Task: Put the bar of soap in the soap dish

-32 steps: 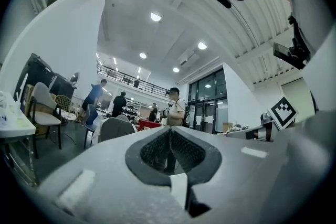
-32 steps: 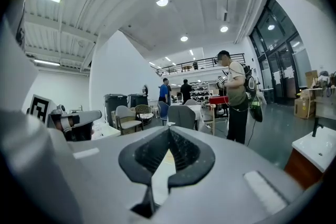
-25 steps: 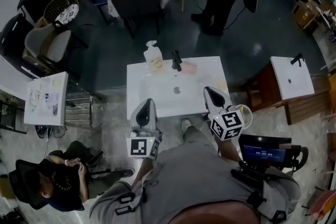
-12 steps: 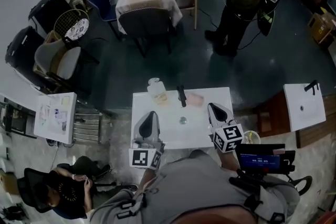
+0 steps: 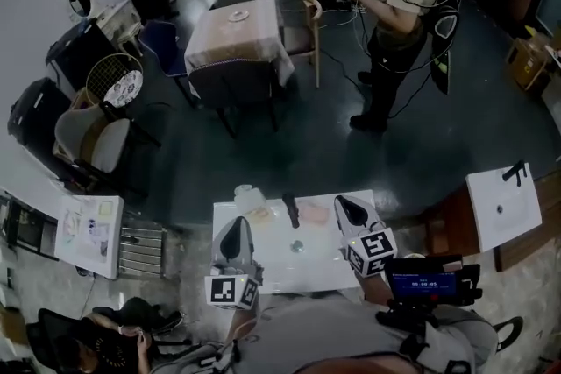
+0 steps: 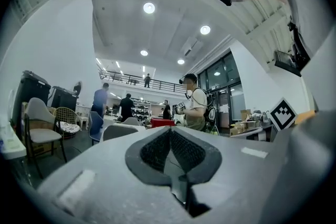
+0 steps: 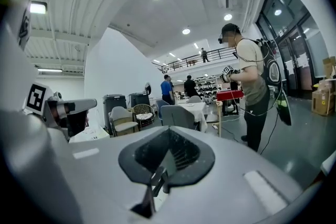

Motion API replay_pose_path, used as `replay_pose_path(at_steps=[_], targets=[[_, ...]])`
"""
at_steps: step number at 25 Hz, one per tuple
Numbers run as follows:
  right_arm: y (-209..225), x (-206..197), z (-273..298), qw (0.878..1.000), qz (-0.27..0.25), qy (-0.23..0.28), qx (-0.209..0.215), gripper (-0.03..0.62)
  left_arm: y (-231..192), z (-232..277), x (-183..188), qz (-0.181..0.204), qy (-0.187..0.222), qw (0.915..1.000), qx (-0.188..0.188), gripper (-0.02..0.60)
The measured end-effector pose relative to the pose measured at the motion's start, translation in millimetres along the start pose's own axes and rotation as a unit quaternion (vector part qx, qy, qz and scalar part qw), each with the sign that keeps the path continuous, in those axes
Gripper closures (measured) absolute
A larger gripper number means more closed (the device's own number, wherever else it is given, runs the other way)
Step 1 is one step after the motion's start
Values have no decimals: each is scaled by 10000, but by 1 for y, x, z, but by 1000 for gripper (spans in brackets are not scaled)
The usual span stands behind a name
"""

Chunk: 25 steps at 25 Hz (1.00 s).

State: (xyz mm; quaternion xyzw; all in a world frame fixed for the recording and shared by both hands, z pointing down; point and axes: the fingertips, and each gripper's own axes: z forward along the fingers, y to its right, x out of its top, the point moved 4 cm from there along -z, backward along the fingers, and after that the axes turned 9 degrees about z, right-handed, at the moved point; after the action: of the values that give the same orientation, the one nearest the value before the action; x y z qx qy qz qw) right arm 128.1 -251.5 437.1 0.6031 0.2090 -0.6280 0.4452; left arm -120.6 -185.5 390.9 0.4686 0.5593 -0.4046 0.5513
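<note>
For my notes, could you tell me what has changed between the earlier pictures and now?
Both the left gripper and right gripper moved forward over the sink, toward the pink soap at its far edge; the head view lifted, showing more room. Nothing taken or released. Both stay shut and empty; soap, bottle, faucet unmoved.

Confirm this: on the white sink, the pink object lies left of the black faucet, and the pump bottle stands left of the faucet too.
One part is wrong. The head view shows the pink object lying right of the black faucet, not left of it. The rest holds: the pump bottle stands left of the faucet, and both are on the white sink.
</note>
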Motion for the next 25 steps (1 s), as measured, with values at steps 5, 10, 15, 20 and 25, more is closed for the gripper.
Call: replay_pose_path(at_steps=[5, 10, 15, 20, 25], targets=[[-17, 13, 7, 9998, -117, 41, 157, 595, -16, -11, 8, -52, 110, 9996, 267, 589], [-27, 23, 12, 9994, -233, 235, 80, 595, -31, -7, 9, -118, 130, 9993, 333, 589], [-20, 43, 17, 9978, -339, 560, 141, 599, -26, 16, 27, -29, 464, 9988, 144, 589], [-19, 49, 19, 9977, -355, 575, 54, 599, -20, 26, 22, -98, 597, 9981, -149, 589], [-14, 45, 23, 9984, -365, 435, 43, 599, -15, 32, 18, -129, 502, 9983, -279, 589]])
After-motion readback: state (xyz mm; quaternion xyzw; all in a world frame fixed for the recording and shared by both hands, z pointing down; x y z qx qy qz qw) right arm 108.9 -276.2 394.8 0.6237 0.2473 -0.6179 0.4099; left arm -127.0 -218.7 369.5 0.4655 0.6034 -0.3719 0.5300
